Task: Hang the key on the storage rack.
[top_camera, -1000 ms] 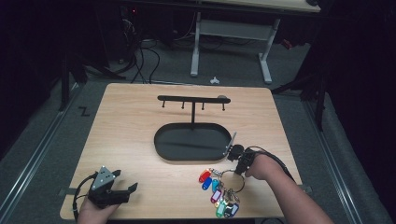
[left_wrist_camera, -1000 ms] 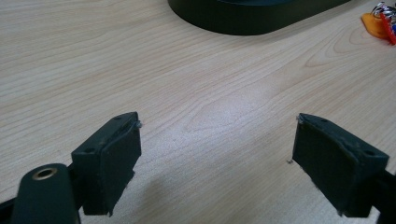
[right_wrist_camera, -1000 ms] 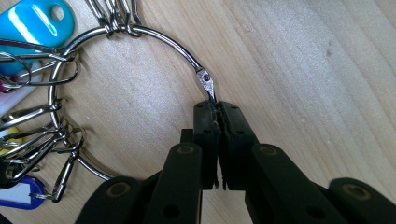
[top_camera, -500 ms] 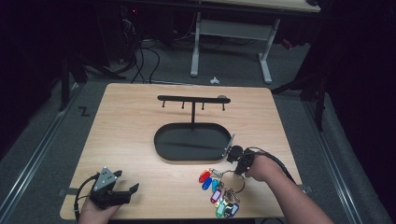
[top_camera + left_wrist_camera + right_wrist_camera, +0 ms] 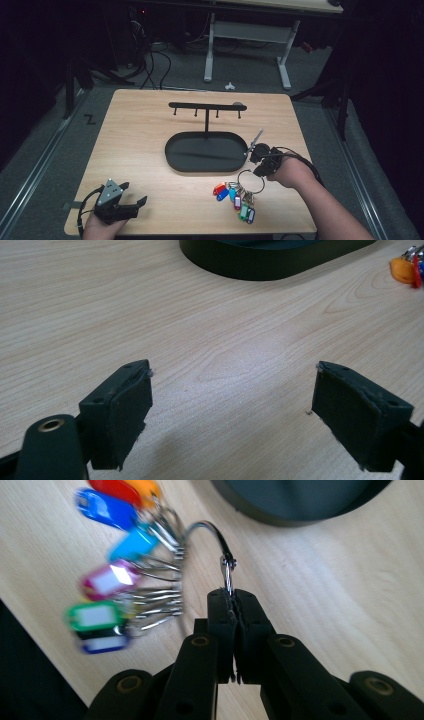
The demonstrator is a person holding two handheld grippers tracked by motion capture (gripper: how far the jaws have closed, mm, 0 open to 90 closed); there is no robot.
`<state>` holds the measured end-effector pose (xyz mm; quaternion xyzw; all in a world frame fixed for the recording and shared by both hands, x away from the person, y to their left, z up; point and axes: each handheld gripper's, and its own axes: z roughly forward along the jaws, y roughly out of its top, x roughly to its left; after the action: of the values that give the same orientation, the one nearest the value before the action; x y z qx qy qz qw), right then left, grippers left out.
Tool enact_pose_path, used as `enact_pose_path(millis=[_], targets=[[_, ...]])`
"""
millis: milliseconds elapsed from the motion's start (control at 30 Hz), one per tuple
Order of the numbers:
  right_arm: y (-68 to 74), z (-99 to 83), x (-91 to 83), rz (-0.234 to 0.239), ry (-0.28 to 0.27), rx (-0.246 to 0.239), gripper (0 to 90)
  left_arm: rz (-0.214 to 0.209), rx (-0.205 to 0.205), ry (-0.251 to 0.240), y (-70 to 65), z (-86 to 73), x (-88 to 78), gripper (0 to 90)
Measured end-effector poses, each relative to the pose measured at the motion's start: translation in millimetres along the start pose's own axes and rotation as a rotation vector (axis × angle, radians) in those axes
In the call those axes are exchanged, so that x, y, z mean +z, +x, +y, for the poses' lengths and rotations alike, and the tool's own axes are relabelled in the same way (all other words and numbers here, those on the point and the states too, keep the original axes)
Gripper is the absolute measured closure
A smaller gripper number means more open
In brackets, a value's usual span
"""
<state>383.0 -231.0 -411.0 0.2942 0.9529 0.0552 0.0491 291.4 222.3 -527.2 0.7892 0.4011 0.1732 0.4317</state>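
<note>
R gripper [image 5: 233,597]: jaws clamped on key ring [image 5: 210,535], mid-frame
Tags [image 5: 235,197]: lower centre, on table [image 5: 140,130]
L gripper [image 5: 232,410]: jaws wide apart, nothing between, lower left in high view

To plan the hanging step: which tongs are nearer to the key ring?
Right. The right tongs are shut on the key ring; the left tongs rest open, far across the table.

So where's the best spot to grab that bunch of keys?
On the bare arc of the big ring, from the side away from the tags. The thin wire fits between the pads, and the right claw is already shut there.
</note>
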Motion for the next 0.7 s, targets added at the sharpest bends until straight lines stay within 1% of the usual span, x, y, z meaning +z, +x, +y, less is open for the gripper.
enact_pose_path(millis=[67,233,333,400,533,700], targets=[[0.3,1.2,-11.1,-0.011,-0.015,-0.006,87.8,0.001,0.000,-0.002,0.4,0.1,-0.2,16.9],[-1.2,4.4,-35.7,-0.047,-0.026,-0.011,87.8,0.000,-0.003,-0.003,1.4,0.4,-1.0,17.3],[-2.2,6.4,-45.4,-0.063,-0.026,-0.011,87.8,-0.002,-0.002,0.000,1.4,0.3,-1.1,17.4],[-2.7,8.3,-52.2,-0.083,-0.022,-0.015,87.8,-0.002,-0.001,-0.001,1.2,0.1,-1.0,17.5],[-4.8,11.9,-63.6,-0.095,-0.023,-0.017,87.8,-0.003,-0.002,0.002,1.7,0.0,-1.1,17.6],[-6.5,17.8,-80.0,-0.126,-0.034,-0.021,87.7,-0.002,-0.002,0.000,1.7,0.1,-1.2,17.6]])
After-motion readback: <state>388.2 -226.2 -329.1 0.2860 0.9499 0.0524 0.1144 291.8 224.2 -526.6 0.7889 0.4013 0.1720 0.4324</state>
